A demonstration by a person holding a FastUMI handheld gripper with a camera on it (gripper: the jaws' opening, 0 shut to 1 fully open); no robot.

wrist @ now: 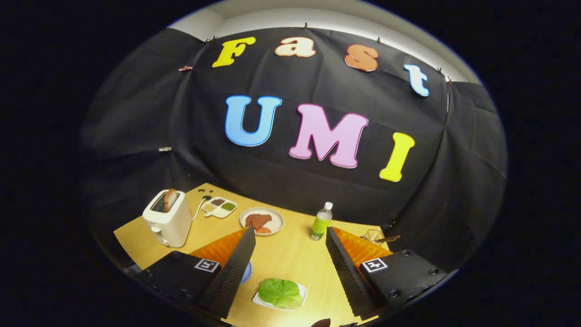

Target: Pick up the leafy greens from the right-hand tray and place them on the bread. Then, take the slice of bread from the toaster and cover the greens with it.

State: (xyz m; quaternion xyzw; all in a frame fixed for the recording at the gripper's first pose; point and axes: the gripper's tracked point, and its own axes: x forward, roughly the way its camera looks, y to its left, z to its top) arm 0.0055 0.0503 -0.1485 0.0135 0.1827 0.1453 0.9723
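The leafy greens (280,292) lie on a small white tray (301,296) on the wooden table, low between my two fingers and well below them. My gripper (289,236) hangs open above the table with nothing between its fingers. A white toaster (166,218) stands beyond the left finger, with a slice of bread (170,199) sticking up from its slot. A bit of a blue plate (245,272) peeks out beside the left finger; what lies on it is hidden.
A plate with slices of meat (261,221) sits beyond the fingers, next to a white compartment dish (219,207) of condiments. A small green bottle (321,222) stands just past the right finger. A glass item (373,235) sits near the table's far right edge.
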